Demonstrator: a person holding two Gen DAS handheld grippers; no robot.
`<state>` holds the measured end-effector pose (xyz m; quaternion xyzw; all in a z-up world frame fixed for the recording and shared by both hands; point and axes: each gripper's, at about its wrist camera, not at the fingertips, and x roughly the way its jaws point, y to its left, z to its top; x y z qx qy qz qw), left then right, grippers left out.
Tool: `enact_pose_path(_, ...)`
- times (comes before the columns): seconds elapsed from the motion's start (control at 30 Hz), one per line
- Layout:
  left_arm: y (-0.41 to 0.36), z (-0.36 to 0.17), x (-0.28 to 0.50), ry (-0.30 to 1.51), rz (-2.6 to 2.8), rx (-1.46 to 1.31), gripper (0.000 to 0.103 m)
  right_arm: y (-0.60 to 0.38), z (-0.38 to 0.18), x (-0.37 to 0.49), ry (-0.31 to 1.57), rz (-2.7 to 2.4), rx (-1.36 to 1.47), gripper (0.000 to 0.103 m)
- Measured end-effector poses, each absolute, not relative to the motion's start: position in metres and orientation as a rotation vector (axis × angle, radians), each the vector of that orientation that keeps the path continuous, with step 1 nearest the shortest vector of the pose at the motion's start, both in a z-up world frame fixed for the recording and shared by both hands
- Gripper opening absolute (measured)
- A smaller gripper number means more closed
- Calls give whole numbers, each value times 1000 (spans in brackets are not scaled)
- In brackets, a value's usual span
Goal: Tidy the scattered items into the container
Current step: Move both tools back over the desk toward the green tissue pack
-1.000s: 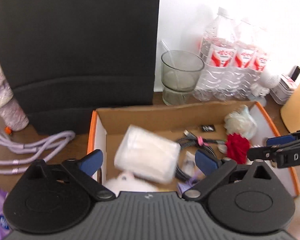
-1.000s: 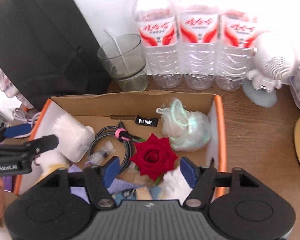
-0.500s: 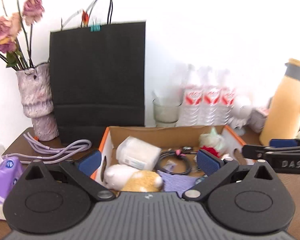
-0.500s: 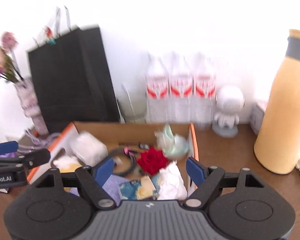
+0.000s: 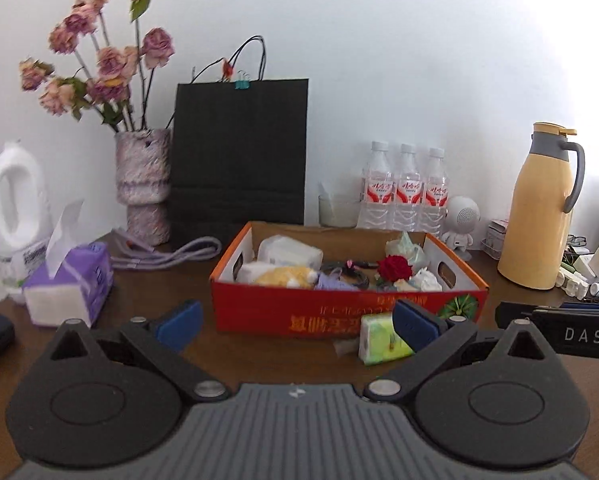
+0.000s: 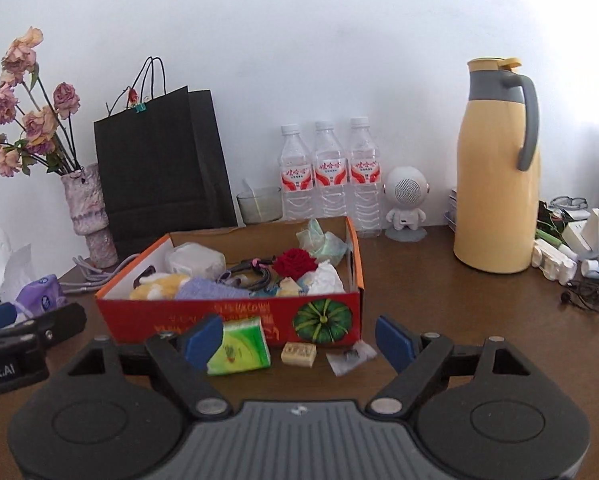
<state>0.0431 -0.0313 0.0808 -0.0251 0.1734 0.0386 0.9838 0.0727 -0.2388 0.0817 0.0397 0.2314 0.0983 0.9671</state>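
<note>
Right wrist view: right tool wide open, jaws just been opening, nothing gripped; green tissue pack lies on the counter just past its left pad. Left tool also open, empty. Red cardboard box sits mid-counter, pumpkin print on front, filled: red rose, cable, white pack, yellow-white plush, crumpled tissue. Outside, touching or just beside box front: tissue pack, small tan block, clear wrapper. Behind: black bag, three water bottles, glass, vase of dried roses, yellow jug, small white speaker figure.
</note>
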Motion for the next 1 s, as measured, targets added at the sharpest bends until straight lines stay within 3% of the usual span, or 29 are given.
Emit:
enact_pose_path(0.4,-67,54,-45,421,27,78,103,-255,42,-27,579,246,13,87)
enact_pose_path(1.0,-74,38,-19,503,26,109,103,-268,29,-7,639,270,37,90)
